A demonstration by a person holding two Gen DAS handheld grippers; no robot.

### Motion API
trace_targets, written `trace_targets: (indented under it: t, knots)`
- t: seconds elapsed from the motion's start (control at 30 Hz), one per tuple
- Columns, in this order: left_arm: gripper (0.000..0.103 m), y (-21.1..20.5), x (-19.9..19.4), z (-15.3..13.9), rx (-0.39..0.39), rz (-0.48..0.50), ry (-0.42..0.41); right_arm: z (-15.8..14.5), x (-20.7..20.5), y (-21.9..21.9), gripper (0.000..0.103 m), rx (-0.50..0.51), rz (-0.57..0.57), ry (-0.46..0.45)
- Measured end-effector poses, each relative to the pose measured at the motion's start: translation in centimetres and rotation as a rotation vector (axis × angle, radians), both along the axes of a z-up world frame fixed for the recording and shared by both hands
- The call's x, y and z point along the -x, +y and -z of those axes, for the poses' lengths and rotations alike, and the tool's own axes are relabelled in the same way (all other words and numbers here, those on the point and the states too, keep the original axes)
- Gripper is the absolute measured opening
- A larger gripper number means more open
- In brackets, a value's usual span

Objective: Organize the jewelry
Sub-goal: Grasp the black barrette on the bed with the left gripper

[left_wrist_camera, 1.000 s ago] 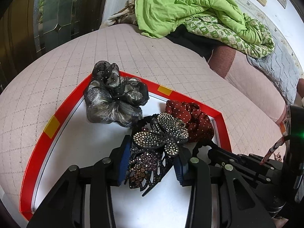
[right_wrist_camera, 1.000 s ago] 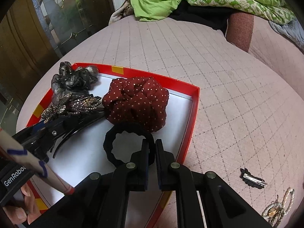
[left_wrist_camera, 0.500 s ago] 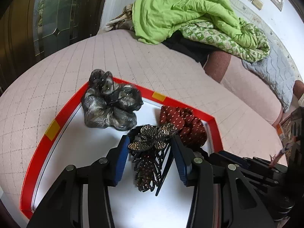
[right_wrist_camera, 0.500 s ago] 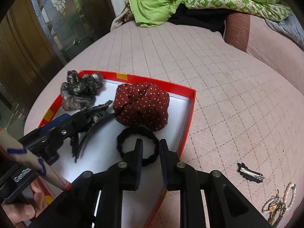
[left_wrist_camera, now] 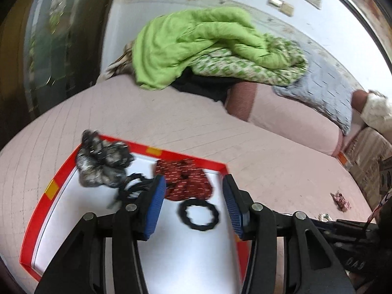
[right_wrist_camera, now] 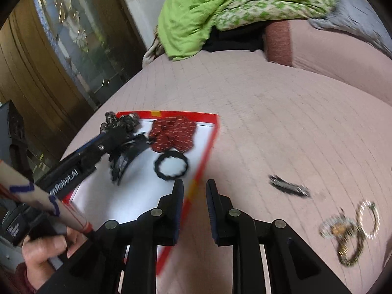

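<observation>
A red-rimmed tray with a white floor is lying on a pink quilted bed, toward the bed's left side as the right wrist view shows it. Inside the tray, a grey-black scrunchie is sitting in the far left corner, a dark red dotted scrunchie is resting against the far rim, and a black hair tie is lying just in front of the red one, close to the tray's right rim. A black claw clip is lying on the tray floor between the grey scrunchie and the hair tie, blurred in both views.

The left gripper is hovering over the tray with its blue pads well apart; its jaws have just been opening and nothing is being pressed between them, the hair tie showing on the tray floor beyond the gap. The right gripper is hanging over the tray's right rim with a modest gap between its fingers, and nothing is caught in that gap. A person's hand is gripping the left tool's handle at the lower left of the right wrist view.

On the bare bed to the right of the tray, a small dark hair clip is lying on its own, and nearer the bed's right edge a tangle of beaded jewelry is resting. A green quilt is piled at the far end of the bed.
</observation>
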State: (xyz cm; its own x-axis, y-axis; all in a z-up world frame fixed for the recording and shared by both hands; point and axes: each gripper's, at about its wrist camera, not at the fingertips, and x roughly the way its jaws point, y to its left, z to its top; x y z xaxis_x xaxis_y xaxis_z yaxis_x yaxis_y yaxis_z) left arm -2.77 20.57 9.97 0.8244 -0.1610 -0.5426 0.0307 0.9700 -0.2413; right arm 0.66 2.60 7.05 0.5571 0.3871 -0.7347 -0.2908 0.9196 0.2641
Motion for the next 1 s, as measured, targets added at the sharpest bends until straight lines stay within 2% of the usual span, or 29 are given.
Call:
trace_targets:
  t: [0.23,0.37,0.47,0.53,0.57,0.63,0.8,1.0]
  knots:
    - [0.048,-5.4,1.5,-1.0,-0.041,0.103,-0.023,-0.6,2.8,-10.5,0.025,-0.072,0.158,-0.013]
    - [0.048,-8.3,2.3,-0.9,-0.031,0.169,0.007,-0.8,3.9,-16.6,0.025,-0.07,0.279,-0.057]
    - [0.048,-10.8,2.6,-0.3,-0.058,0.221,0.041,0.0,4.6,-20.3,0.025,-0.06,0.367,-0.07]
    - [0.048,-12.4,2.6,0.2,-0.074,0.257,0.067,0.6,4.6,-22.4,0.025,-0.105,0.425,-0.039]
    - [0.048,-13.2,2.7,0.4,-0.084,0.272,0.077,1.0,4.6,-23.7,0.025,-0.163,0.464,-0.018]
    - [0.048,-14.9,2.6,0.7,-0.11,0.317,0.1,1.1,4.6,-25.2,0.025,-0.239,0.51,-0.006]
    - [0.048,-18.7,1.7,2.0,-0.216,0.437,0.154,1.0,4.5,-26.7,0.025,-0.3,0.545,-0.007]
    - [0.048,-20.7,-1.3,4.1,-0.294,0.509,0.242,1.6,5.0,-28.5,0.025,-0.375,0.583,0.017]
